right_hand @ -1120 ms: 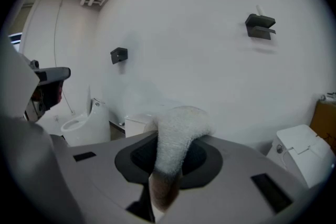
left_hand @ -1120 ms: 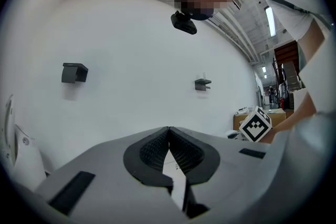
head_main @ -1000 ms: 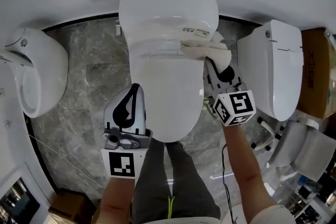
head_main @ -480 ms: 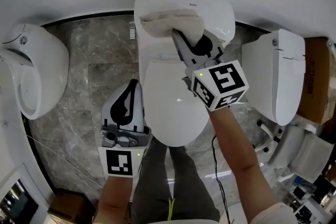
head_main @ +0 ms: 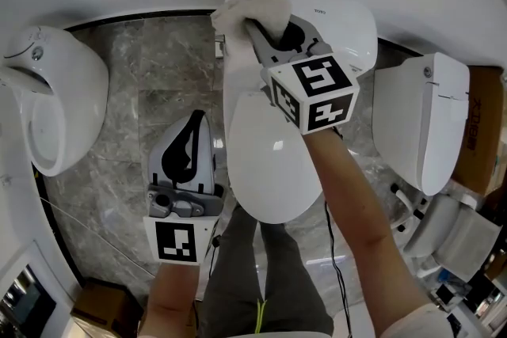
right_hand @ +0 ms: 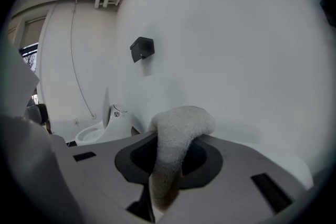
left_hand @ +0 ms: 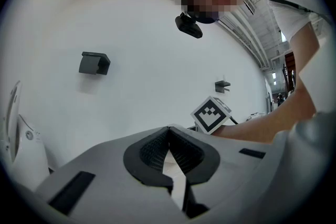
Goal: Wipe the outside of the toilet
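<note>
A white toilet (head_main: 273,154) with its lid down fills the middle of the head view. My right gripper (head_main: 265,32) is shut on a cream cloth (head_main: 245,8), which presses on the top left corner of the toilet's back part. In the right gripper view the cloth (right_hand: 181,123) bulges out from between the jaws of the right gripper (right_hand: 167,162) in front of a white wall. My left gripper (head_main: 196,124) hangs over the marble floor left of the bowl. Its jaws are shut with nothing between them, as the left gripper (left_hand: 169,131) also shows in its own view.
A second white toilet (head_main: 416,123) stands to the right and a white urinal-like fixture (head_main: 47,99) to the left. A cardboard box (head_main: 483,131) sits at the far right. The person's legs (head_main: 253,273) are below the bowl. A dark bracket (left_hand: 94,63) hangs on the wall.
The right gripper has swept the cloth from the right side of the toilet's back part across to its left corner. The left gripper has stayed where it was.
</note>
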The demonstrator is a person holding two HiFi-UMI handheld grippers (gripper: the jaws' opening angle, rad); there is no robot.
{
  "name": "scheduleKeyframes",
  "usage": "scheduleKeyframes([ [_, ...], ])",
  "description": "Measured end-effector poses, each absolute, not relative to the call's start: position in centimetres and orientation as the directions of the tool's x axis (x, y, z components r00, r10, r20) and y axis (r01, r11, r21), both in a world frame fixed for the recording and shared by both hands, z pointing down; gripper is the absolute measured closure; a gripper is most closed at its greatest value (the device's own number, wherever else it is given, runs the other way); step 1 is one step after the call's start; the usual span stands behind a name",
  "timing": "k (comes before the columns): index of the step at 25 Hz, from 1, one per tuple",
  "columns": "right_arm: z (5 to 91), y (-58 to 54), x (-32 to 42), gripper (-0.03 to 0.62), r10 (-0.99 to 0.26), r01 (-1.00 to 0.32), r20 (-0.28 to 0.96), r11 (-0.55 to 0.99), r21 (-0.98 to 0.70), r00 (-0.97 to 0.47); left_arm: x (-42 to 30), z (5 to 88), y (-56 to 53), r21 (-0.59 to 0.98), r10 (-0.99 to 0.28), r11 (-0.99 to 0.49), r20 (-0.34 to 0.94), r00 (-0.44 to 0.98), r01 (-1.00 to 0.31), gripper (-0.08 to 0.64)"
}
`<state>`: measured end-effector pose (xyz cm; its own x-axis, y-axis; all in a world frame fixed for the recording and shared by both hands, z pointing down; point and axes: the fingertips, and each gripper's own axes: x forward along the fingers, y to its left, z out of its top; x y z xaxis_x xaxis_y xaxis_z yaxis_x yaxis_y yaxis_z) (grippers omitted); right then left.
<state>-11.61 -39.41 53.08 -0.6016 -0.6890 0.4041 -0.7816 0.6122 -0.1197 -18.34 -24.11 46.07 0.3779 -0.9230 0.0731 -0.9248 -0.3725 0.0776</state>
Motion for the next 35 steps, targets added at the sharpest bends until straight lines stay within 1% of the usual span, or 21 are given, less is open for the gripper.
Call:
scheduleKeyframes([
  [2, 53.6, -40.1, -12.7, 0.500, -0.680, -0.773, 0.423, 0.629, -0.083, -0.598, -18.4, 46.1, -24.4, 0.081, -0.923, -0.373, 0.068, 0.379, -0.924, 0.541],
  [9, 54.9, -41.5, -14.6, 0.500, -0.667, -0.709, 0.490, 0.693, 0.130, -0.562, -18.8, 46.9, -24.3, 0.092, -0.923, -0.369, 0.086, 0.376, -0.925, 0.541],
  [12, 55.8, -41.5, -14.7, 0.500, -0.658, -0.679, 0.520, 0.710, 0.188, -0.545, -18.7, 47.0, -24.2, 0.092, -0.922, -0.369, 0.089, 0.377, -0.925, 0.541],
  [16, 56.8, -41.5, -14.5, 0.500, -0.676, -0.668, 0.524, 0.702, 0.246, -0.518, -18.8, 47.4, -24.0, 0.098, -0.922, -0.366, 0.093, 0.375, -0.925, 0.541],
  [21, 57.1, -42.7, -12.8, 0.500, -0.704, -0.687, 0.522, 0.673, 0.274, -0.482, -18.6, 47.8, -23.7, 0.100, -0.921, -0.369, 0.099, 0.378, -0.924, 0.541],
  [28, 56.8, -43.7, -8.8, 0.500, -0.742, -0.751, 0.512, 0.611, 0.252, -0.432, -18.7, 48.0, -24.0, 0.099, -0.919, -0.368, 0.109, 0.378, -0.924, 0.541],
  [35, 57.0, -44.0, -3.7, 0.500, -0.768, -0.797, 0.512, 0.556, 0.236, -0.384, -17.0, 48.5, -24.3, 0.115, -0.910, -0.387, 0.110, 0.398, -0.915, 0.541],
])
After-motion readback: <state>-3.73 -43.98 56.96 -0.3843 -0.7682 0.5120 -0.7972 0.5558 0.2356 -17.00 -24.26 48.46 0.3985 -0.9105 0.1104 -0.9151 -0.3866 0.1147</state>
